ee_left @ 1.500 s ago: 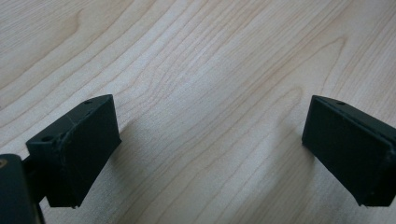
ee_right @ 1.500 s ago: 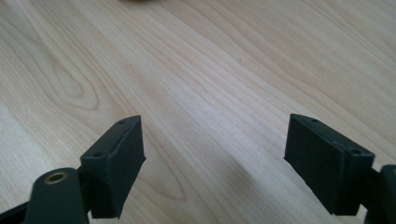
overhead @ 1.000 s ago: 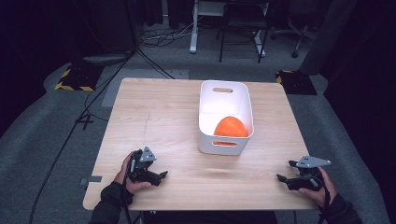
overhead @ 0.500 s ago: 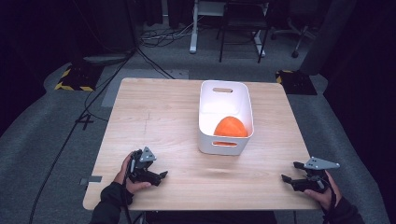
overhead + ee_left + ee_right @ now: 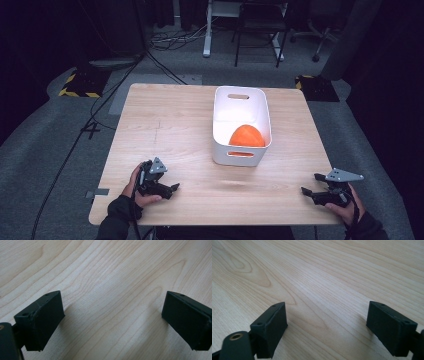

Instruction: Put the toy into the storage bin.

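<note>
A white bin [image 5: 242, 156] with handle slots stands on the right half of the wooden table [image 5: 170, 130], and an orange round object [image 5: 246, 136] lies in its near end. My left gripper [image 5: 172, 189] rests low at the table's front left, open, nothing between its jaws. In the left gripper view the jaws stand wide apart over bare wood [image 5: 112, 302]. My right gripper [image 5: 309, 188] sits at the front right corner, open and empty. Its own view shows bare wood grain [image 5: 324, 290] between the spread jaws.
The table's front edge [image 5: 215, 221] runs just under both hands. Beyond the far edge are grey floor, cables [image 5: 165, 40], a chair [image 5: 260, 25] and yellow-black marked blocks [image 5: 80, 82]. The bin stands between the grippers, farther back.
The right hand and gripper have drifted slightly right toward the table's corner. The left gripper, bin and orange object stay where they were.
</note>
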Tool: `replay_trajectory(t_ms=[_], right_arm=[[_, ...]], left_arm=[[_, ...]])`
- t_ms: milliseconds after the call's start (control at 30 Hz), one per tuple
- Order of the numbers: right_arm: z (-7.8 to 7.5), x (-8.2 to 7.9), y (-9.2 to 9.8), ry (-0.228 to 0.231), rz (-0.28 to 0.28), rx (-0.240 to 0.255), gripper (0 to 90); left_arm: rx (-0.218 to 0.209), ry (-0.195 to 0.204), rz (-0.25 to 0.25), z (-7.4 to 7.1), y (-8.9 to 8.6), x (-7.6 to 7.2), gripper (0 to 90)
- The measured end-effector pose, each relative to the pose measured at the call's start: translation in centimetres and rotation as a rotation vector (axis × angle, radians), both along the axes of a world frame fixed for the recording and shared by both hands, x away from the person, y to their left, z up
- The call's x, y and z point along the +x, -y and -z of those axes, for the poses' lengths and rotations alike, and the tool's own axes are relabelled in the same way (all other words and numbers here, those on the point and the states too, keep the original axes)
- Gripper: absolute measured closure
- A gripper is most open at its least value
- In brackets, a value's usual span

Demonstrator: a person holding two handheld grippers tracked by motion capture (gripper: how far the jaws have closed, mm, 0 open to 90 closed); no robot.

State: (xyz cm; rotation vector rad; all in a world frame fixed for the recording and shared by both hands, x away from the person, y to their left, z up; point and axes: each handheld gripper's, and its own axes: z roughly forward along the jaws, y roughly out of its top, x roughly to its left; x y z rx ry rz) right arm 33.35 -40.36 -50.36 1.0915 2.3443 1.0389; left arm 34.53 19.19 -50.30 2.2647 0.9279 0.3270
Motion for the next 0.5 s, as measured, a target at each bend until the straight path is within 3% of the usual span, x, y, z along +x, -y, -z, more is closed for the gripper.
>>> replay_trajectory(t_ms=[500], right_arm=[[0.00,-0.01,-0.03,0.001,0.004,0.000,16.4]], left_arm=[[-0.007,-0.010,0.001,0.03,0.04,0.04,4.2]])
